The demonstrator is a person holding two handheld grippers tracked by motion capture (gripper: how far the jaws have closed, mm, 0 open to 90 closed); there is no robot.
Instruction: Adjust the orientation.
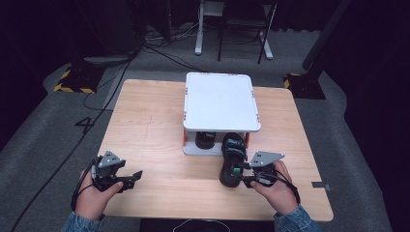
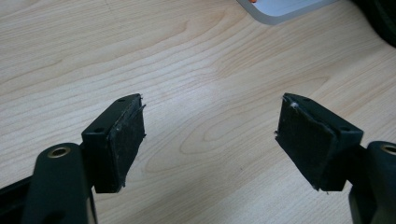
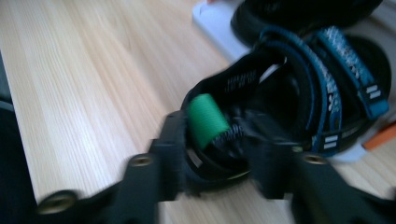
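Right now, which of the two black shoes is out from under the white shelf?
The sandal with blue straps, heel between the right gripper's jaws. The other shoe sits under the shelf.

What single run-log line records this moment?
left gripper: open, over bare table | right gripper: jaws around sandal heel | second sandal: under white rack

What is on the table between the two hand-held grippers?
Nothing: in the high view, bare wooden table lies between the left gripper and the sandal at the right gripper.
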